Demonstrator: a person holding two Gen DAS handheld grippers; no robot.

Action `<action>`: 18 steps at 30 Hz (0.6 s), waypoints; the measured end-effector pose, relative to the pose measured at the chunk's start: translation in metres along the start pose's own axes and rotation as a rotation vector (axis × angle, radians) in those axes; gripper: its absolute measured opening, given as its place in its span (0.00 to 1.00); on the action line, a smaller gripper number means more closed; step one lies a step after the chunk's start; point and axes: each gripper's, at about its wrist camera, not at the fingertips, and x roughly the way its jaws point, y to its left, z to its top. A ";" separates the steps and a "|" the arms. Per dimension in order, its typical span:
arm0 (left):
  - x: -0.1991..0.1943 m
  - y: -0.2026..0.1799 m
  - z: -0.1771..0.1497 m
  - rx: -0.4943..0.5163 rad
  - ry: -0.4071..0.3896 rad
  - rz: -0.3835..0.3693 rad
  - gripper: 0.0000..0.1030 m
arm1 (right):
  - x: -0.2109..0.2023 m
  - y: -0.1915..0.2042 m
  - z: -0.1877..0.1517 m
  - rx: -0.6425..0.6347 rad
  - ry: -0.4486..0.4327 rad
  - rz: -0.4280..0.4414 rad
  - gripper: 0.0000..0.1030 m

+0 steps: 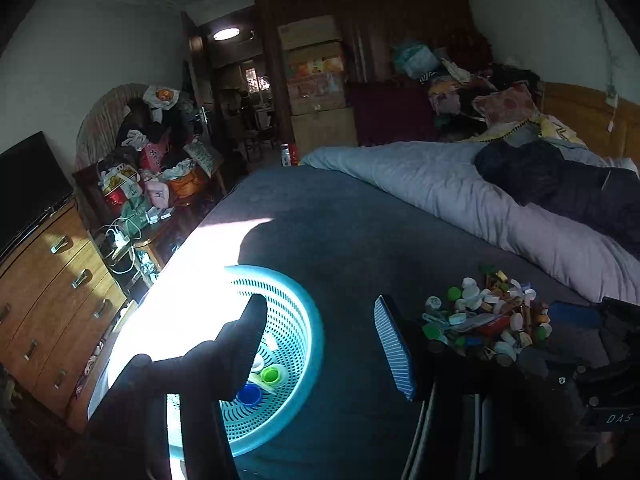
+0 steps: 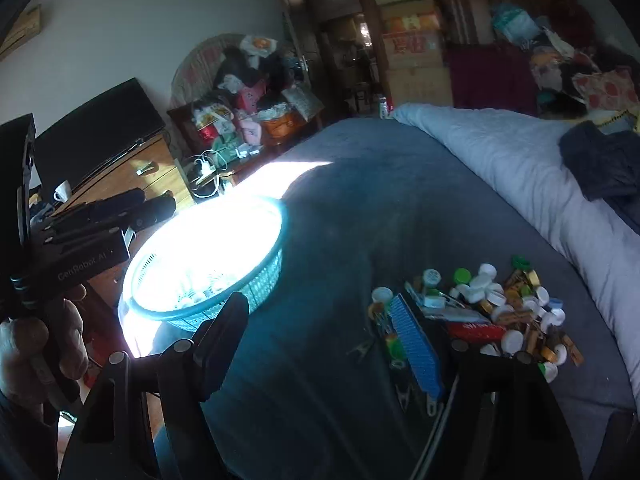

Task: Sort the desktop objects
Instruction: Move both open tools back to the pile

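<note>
A turquoise perforated basket point(image 1: 310, 364) point(image 2: 262, 280) stands on the dark grey bedspread point(image 1: 340, 240), partly in bright sunlight. Inside it lie a green cap point(image 1: 270, 374), a blue cap point(image 1: 249, 394) and a white one. To its right lies a pile of caps, small bottles and clips point(image 1: 484, 316) point(image 2: 488, 304). My left gripper point(image 1: 320, 332) hangs open over the basket's right rim with nothing between its fingers. My right gripper point(image 2: 320, 336) stands open above bare bedspread between basket and pile, also empty. A hand point(image 2: 40, 344) holds the left gripper's body point(image 2: 92, 232) at the far left.
A pale folded quilt point(image 1: 460, 200) point(image 2: 520, 168) and dark clothes lie on the bed beyond the pile. Left of the bed stand a wooden dresser point(image 1: 52, 292) with a black screen point(image 1: 28, 184), a cluttered table and a wicker chair point(image 1: 116, 120). Loose metal clips point(image 2: 362, 350) lie near the pile.
</note>
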 end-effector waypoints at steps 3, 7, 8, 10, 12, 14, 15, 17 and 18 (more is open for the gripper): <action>0.000 -0.033 0.006 0.041 0.006 -0.024 0.56 | -0.014 -0.022 -0.009 0.038 -0.006 -0.021 0.72; 0.000 -0.070 0.012 0.095 0.005 -0.031 0.56 | -0.030 -0.046 -0.016 0.071 -0.025 -0.041 0.73; -0.001 -0.079 0.012 0.105 0.007 -0.031 0.56 | -0.033 -0.052 -0.017 0.079 -0.028 -0.045 0.73; 0.000 -0.092 0.011 0.119 0.012 -0.035 0.56 | -0.037 -0.063 -0.018 0.095 -0.037 -0.047 0.73; 0.004 -0.102 0.011 0.135 0.019 -0.033 0.56 | -0.040 -0.073 -0.021 0.108 -0.045 -0.045 0.74; 0.010 -0.109 0.009 0.146 0.036 -0.041 0.56 | -0.040 -0.081 -0.025 0.119 -0.046 -0.045 0.74; 0.018 -0.111 0.006 0.141 0.052 -0.060 0.58 | -0.039 -0.086 -0.028 0.124 -0.044 -0.049 0.74; 0.038 -0.108 -0.005 0.109 0.092 -0.096 0.66 | -0.037 -0.096 -0.036 0.131 -0.037 -0.068 0.74; 0.052 -0.105 -0.015 0.097 0.115 -0.117 0.67 | -0.037 -0.102 -0.042 0.138 -0.031 -0.077 0.74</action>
